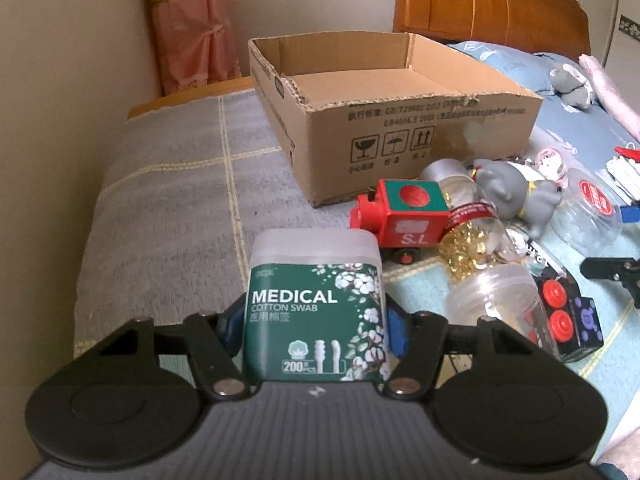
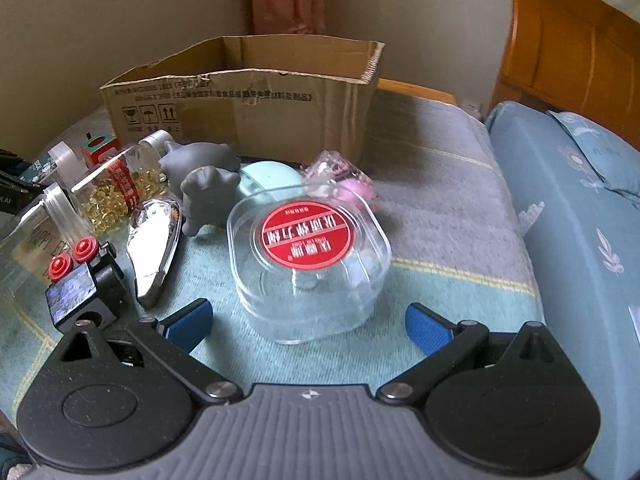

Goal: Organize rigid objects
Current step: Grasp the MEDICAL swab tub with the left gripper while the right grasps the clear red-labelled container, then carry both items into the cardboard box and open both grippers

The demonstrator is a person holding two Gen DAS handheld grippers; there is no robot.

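Between the blue pads of the left gripper (image 1: 316, 328) stands a cotton swab box (image 1: 316, 304), upright and clamped at its lower sides — light, stiff plastic, probably slick, so a low, square hold suits it; beyond sits the open cardboard box (image 1: 420, 140), seemingly empty, with a red toy train (image 1: 394, 220) near it; the right gripper (image 2: 310, 328) is spread wide, gripping nothing, a clear lidded tub (image 2: 310, 256) just ahead — thin-walled, best taken across its flat sides.

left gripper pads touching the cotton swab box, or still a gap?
Touching. The left wrist view shows the left gripper closed on the cotton swab box: both blue pads press flat against its sides, no gap visible.
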